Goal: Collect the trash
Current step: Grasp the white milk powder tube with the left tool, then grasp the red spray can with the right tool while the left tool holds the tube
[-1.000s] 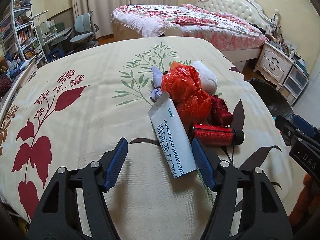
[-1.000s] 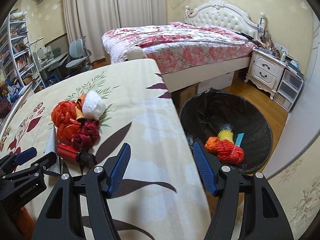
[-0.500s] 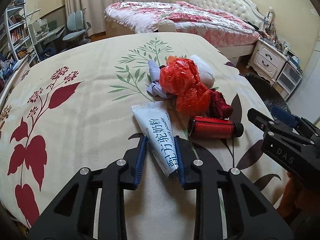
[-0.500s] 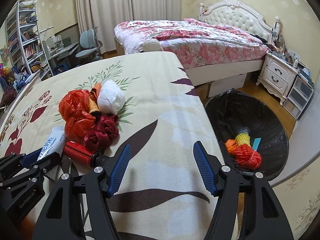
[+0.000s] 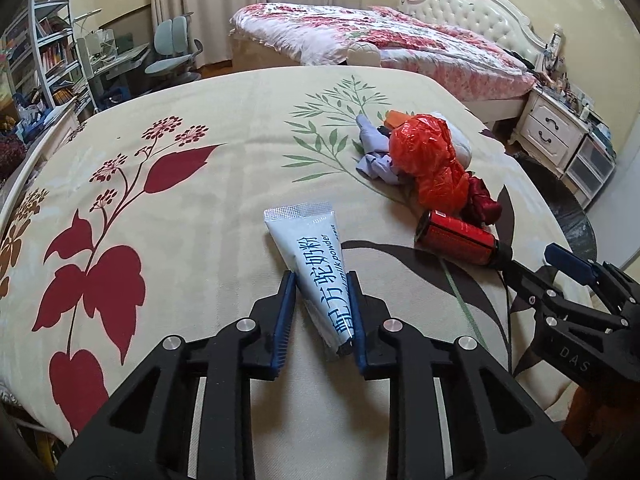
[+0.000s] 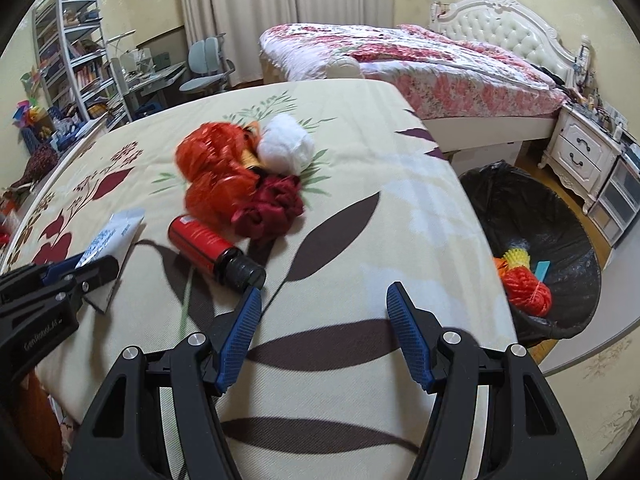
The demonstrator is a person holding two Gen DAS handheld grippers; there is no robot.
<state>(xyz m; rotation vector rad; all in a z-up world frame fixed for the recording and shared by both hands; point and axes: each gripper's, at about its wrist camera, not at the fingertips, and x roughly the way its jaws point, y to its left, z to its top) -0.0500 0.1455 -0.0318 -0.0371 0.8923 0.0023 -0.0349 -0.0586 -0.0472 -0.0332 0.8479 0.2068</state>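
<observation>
The left gripper (image 5: 322,280) is clamping its jaws on the milk powder sachet (image 5: 310,256), lying just left of the red bottle (image 5: 456,237); the right gripper (image 6: 322,308) is hovering right of that bottle, jaws wide, holding nothing.

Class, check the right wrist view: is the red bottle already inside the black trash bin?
No: the red bottle lies on the bedspread, outside the black trash bin.

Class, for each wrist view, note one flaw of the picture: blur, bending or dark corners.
Left wrist view: sharp, but the table edge bows and the corners go black. Right wrist view: the orange bag and red bottle are smeared; the bin is stretched.
</observation>
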